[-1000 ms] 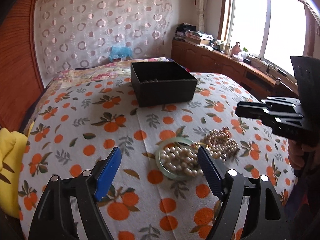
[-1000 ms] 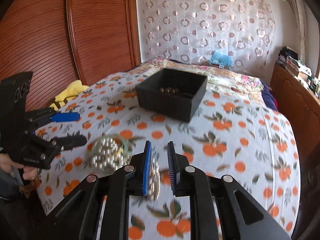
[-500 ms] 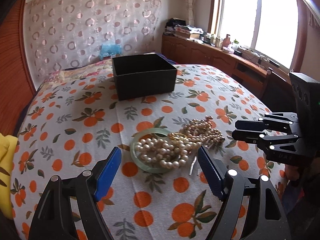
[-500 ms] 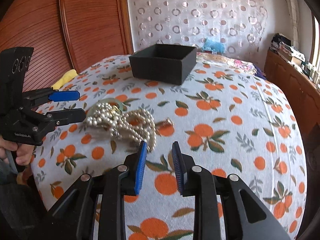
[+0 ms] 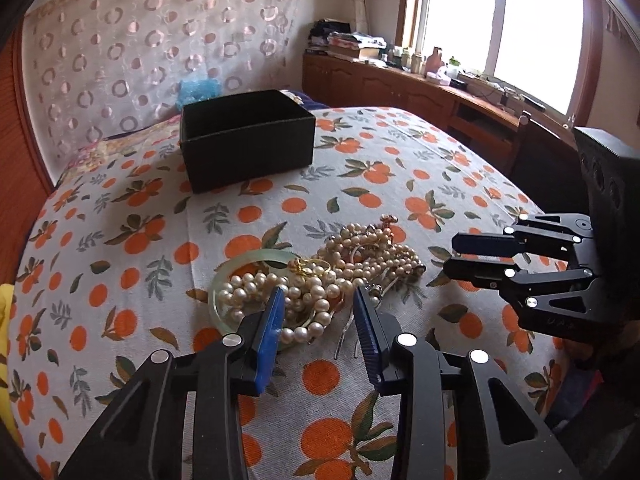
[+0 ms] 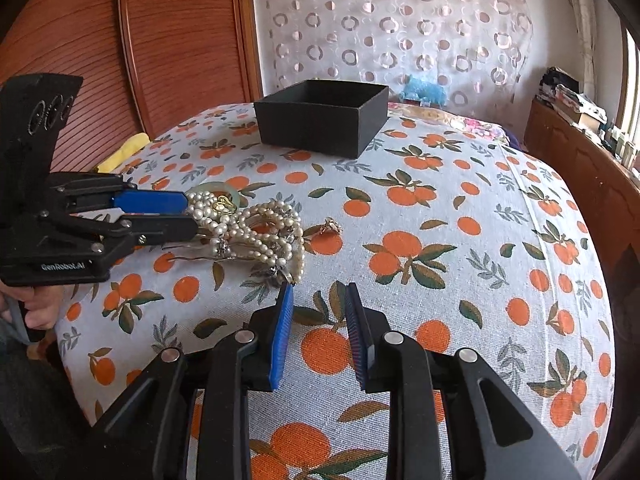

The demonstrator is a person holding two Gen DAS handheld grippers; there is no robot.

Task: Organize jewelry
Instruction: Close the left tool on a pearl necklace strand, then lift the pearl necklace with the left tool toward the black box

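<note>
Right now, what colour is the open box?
Black, clearest in the right wrist view.

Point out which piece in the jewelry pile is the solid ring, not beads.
The pale green bangle, at the pile's left edge in the left wrist view: one smooth, rigid hoop, while the pearl strands heaped over it are beads.

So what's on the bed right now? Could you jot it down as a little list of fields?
surface: bedspread printed with oranges
container: open black box, far side
jewelry: pearl strands heaped with a pale green bangle and a gold ring
stray piece: small gold item lying apart from the heap
left gripper: closing around the pearls, pads not yet pressing
right gripper: empty, beside the heap
</note>
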